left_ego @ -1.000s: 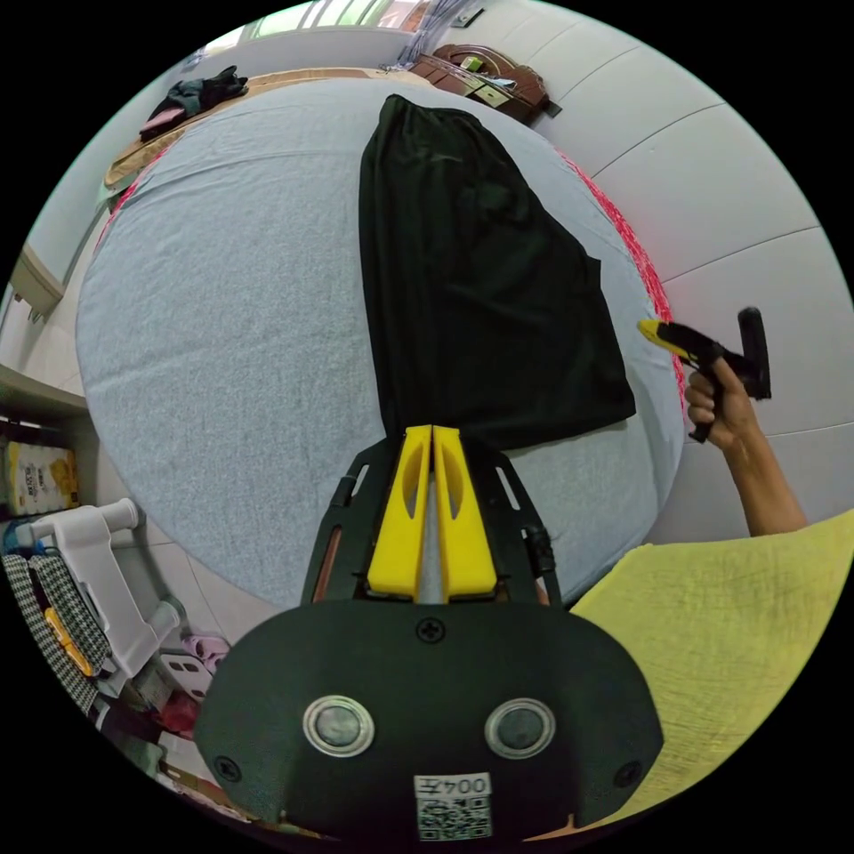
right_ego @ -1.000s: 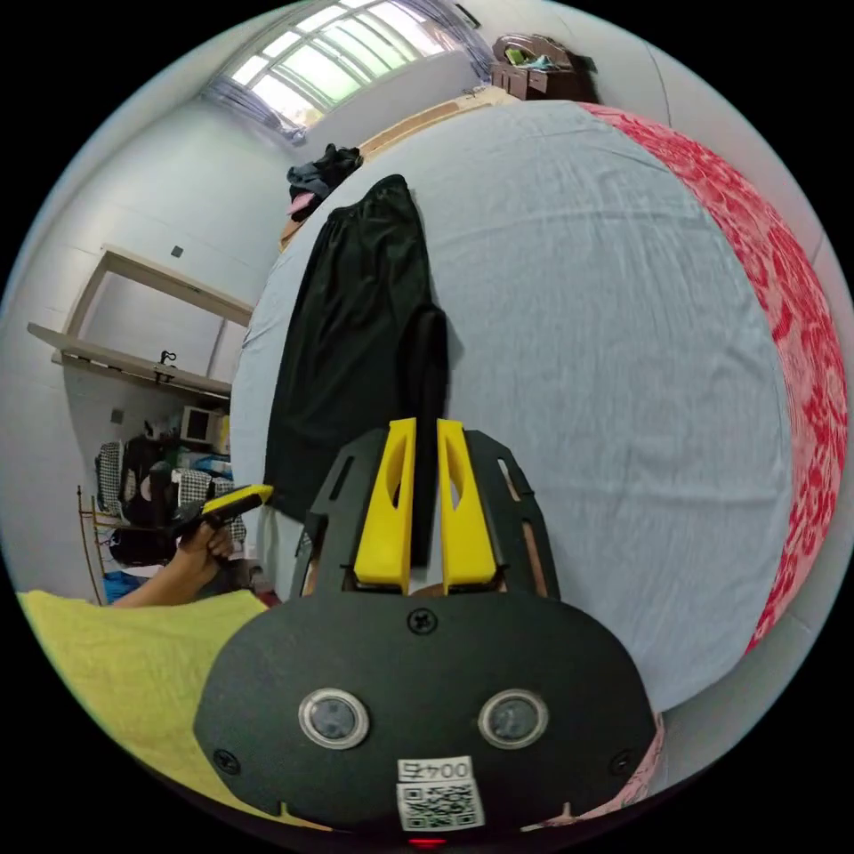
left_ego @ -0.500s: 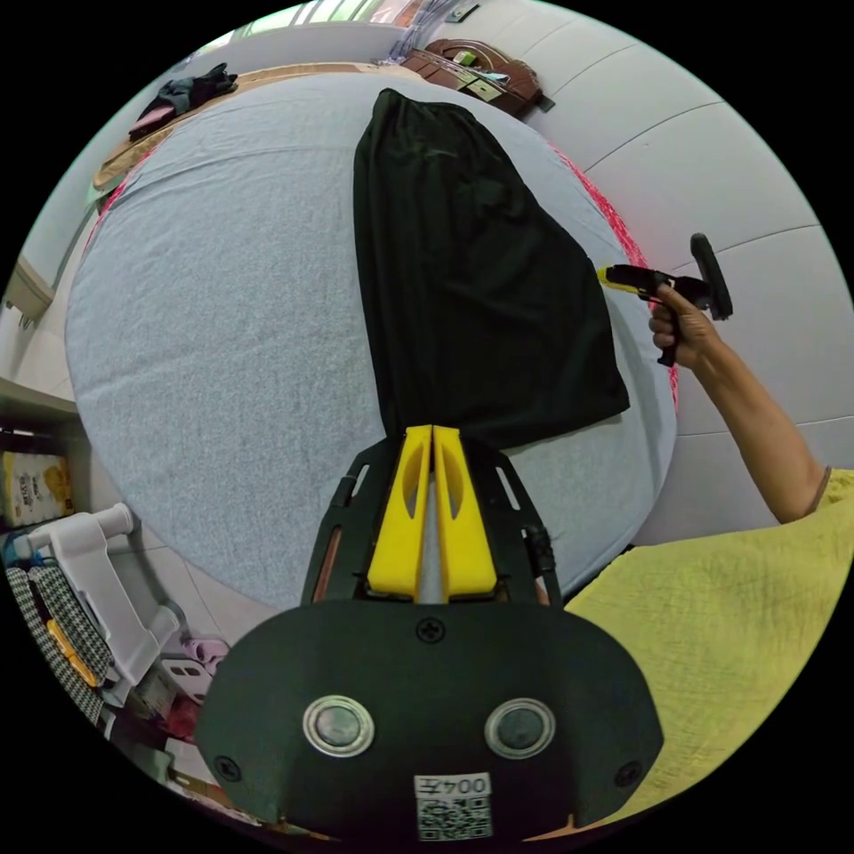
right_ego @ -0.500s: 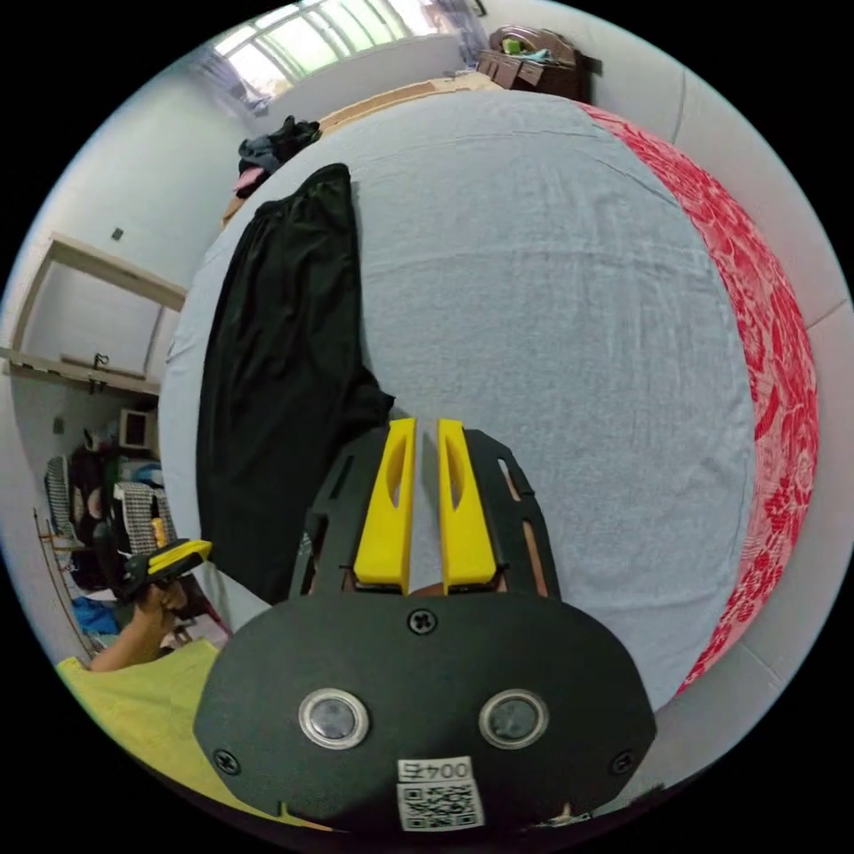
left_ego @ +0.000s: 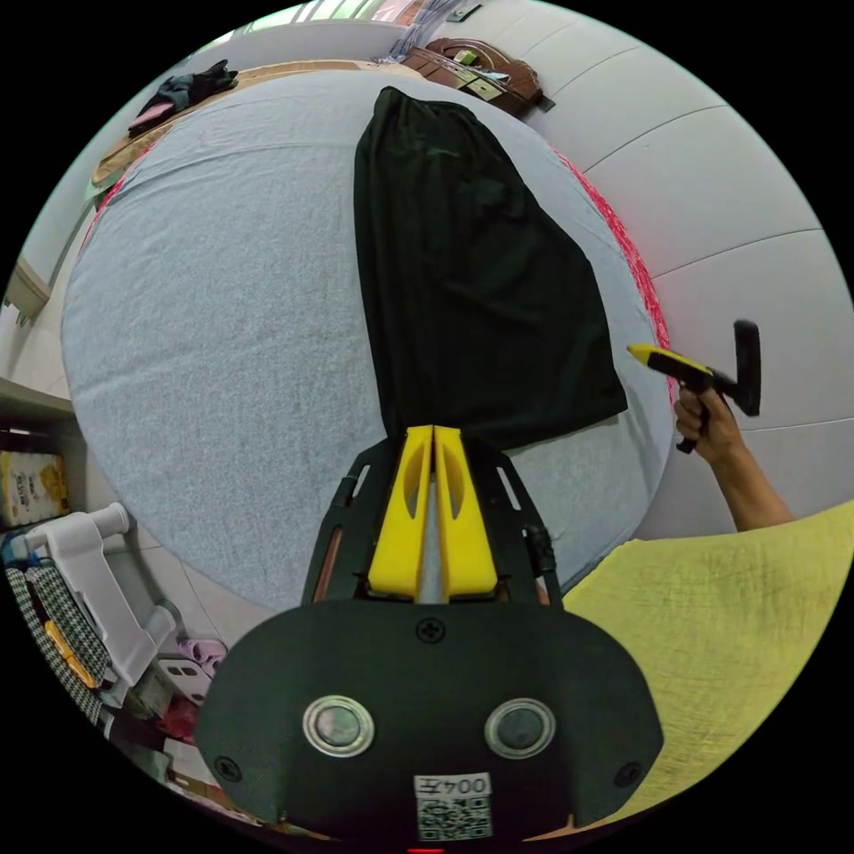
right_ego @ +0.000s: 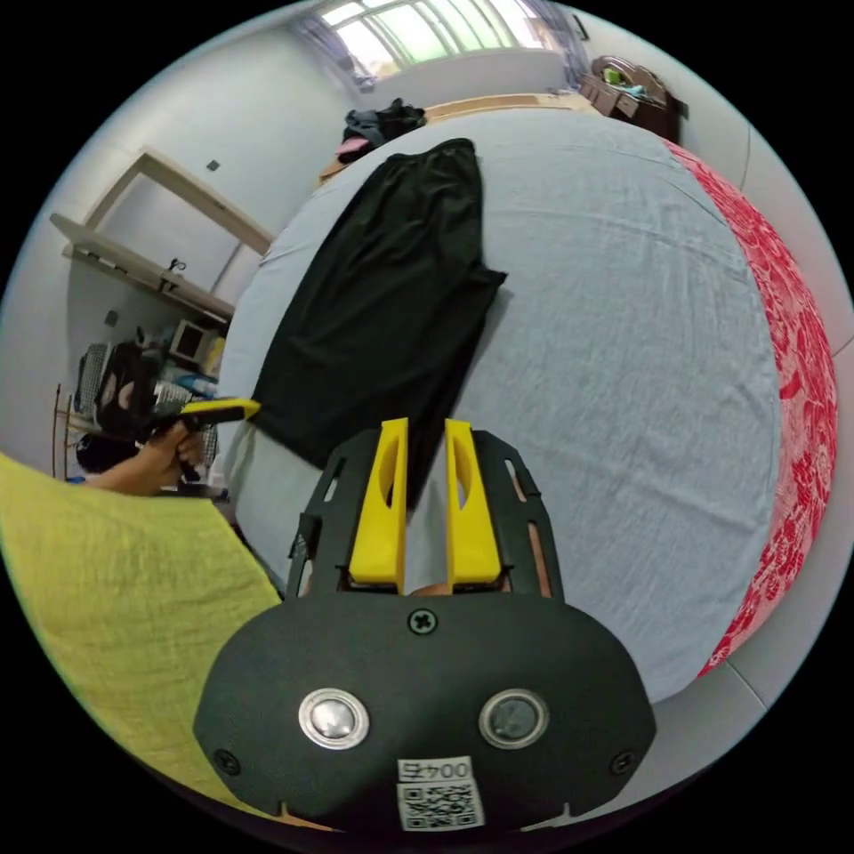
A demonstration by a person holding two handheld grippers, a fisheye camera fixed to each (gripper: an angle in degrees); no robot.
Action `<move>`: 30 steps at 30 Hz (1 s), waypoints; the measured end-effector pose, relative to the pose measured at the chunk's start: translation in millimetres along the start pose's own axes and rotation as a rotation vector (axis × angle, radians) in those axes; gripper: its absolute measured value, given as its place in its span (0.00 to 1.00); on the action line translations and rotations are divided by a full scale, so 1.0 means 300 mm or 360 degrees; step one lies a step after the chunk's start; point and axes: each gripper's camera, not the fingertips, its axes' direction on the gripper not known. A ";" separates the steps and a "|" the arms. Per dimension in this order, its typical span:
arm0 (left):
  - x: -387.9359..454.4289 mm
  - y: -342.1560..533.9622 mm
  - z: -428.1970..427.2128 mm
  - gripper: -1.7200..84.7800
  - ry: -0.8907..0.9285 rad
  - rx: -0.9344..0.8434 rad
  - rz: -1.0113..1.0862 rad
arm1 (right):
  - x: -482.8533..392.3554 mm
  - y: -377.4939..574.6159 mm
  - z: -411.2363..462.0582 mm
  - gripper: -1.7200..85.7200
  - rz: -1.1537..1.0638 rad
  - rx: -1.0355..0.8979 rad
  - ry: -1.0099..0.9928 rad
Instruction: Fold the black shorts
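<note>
The black shorts (left_ego: pixel 471 267) lie flat on the grey bed sheet (left_ego: pixel 222 311), folded lengthwise into one long panel, waistband at the far end. My left gripper (left_ego: pixel 432 431) is shut on the near hem corner; from the right gripper view it (right_ego: pixel 253 406) meets that same corner of the shorts (right_ego: pixel 391 294). My right gripper (right_ego: pixel 426 425) is open with nothing between its jaws, hovering over the near hem edge. Seen from the left gripper view, it (left_ego: pixel 636 350) hangs past the bed's side, apart from the shorts.
A pile of dark clothes (right_ego: pixel 378 124) sits at the far edge of the bed (right_ego: pixel 623 356). A red patterned bed side (right_ego: pixel 801 374) runs along one edge. Brown wooden furniture (left_ego: pixel 480 71) stands beyond. Cluttered shelves (right_ego: pixel 133 382) and a white frame (left_ego: pixel 98 578) stand nearby. The person's yellow top (left_ego: pixel 738 623) is close.
My right gripper left the crotch point, swung out toward the shorts' side, then drew back to the near hem end. The left gripper kept its hold at the hem corner.
</note>
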 end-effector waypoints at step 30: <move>0.078 -0.012 -0.081 0.02 0.0011 0.0084 -0.0029 | -0.323 -0.061 0.180 0.13 -0.0001 -0.0096 0.0126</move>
